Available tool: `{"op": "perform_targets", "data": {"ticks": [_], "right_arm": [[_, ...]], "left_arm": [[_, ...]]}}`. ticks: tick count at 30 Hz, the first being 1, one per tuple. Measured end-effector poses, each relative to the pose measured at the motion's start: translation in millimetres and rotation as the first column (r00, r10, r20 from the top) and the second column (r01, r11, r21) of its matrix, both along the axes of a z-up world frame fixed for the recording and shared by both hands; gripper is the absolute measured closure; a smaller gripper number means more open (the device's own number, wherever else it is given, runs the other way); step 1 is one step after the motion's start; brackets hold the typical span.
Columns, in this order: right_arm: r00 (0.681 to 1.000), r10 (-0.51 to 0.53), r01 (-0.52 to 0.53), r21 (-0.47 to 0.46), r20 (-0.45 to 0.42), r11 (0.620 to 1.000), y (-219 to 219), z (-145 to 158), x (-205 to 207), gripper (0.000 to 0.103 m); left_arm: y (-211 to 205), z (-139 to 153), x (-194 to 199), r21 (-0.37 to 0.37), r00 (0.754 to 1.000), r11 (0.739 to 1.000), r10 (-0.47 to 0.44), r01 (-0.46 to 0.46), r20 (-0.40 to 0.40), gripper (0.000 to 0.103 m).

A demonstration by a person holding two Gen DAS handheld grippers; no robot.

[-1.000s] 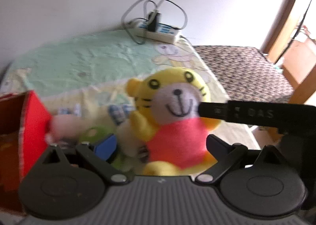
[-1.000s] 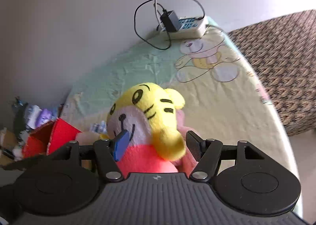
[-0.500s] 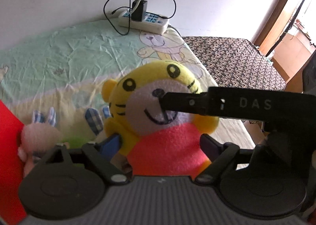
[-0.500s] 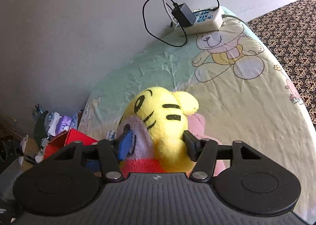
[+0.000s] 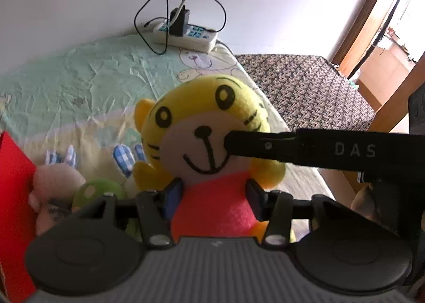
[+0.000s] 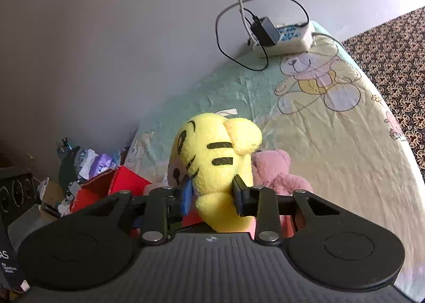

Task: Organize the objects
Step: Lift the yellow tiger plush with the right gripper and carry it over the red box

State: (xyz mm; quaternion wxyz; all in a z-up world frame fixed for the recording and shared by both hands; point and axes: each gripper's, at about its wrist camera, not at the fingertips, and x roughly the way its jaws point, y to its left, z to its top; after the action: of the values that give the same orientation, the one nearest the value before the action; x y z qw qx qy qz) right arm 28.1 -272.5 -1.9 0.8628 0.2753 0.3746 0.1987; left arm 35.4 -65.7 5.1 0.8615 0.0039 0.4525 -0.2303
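Observation:
A yellow tiger plush (image 5: 202,127) in a red shirt stands upright over the bed sheet (image 5: 79,85). My left gripper (image 5: 213,196) is shut on its red body, one pad pressing each side. In the right wrist view the tiger plush (image 6: 212,148) shows from the side. My right gripper (image 6: 212,194) pinches the lower head, its jaws still closing with the pads dug into the yellow fabric. One finger of the right gripper (image 5: 292,147) crosses the tiger's cheek in the left wrist view. A red box (image 5: 13,196) stands at the left, also visible as the red box (image 6: 124,180).
A pink rabbit toy (image 5: 57,180) and a green toy (image 5: 98,191) lie beside the box. A pink plush (image 6: 276,172) sits behind the tiger. A power strip (image 5: 186,34) with cables rests by the wall. A brown patterned surface (image 5: 305,85) adjoins the bed; clutter (image 6: 87,162) lies past the box.
Both grippers have closed from wide open onto the tiger plush. The right gripper's finger has slid further across the tiger's face, and the tiger sits a little higher in both views.

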Motion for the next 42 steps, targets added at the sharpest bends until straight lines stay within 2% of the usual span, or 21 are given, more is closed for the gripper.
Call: {"op": "perform_targets", "data": {"ticks": [6, 13, 21, 26, 31, 37, 42], "right_arm": [[0.997, 0.014, -0.016, 0.028, 0.082, 0.999, 3, 27, -22, 0.070], [0.984, 0.063, -0.077, 0.085, 0.164, 0.993, 21, 56, -31, 0.070], [0.965, 0.133, -0.161, 0.108, 0.226, 0.981, 84, 81, -26, 0.070], [0.958, 0.177, -0.206, 0.114, 0.224, 0.972, 140, 83, -17, 0.070], [0.956, 0.223, -0.250, 0.130, 0.192, 0.960, 203, 71, -3, 0.070], [0.954, 0.264, -0.285, 0.154, 0.143, 0.946, 270, 52, 3, 0.070], [0.957, 0.279, -0.290, 0.201, 0.083, 0.936, 309, 32, 6, 0.070]], "left_arm": [[11, 29, -29, -0.036, 0.997, 0.999, 0.006, -0.003, 0.082, 0.053], [39, 65, -60, -0.071, 0.982, 0.996, 0.061, -0.049, 0.177, 0.053], [100, 100, -82, -0.095, 0.950, 0.989, 0.139, -0.117, 0.279, 0.053], [153, 107, -86, -0.106, 0.936, 0.981, 0.185, -0.160, 0.299, 0.053], [213, 109, -86, -0.096, 0.923, 0.971, 0.237, -0.218, 0.302, 0.053], [277, 92, -84, -0.061, 0.918, 0.959, 0.283, -0.277, 0.276, 0.053], [318, 74, -74, -0.018, 0.920, 0.950, 0.308, -0.313, 0.245, 0.053]]}}
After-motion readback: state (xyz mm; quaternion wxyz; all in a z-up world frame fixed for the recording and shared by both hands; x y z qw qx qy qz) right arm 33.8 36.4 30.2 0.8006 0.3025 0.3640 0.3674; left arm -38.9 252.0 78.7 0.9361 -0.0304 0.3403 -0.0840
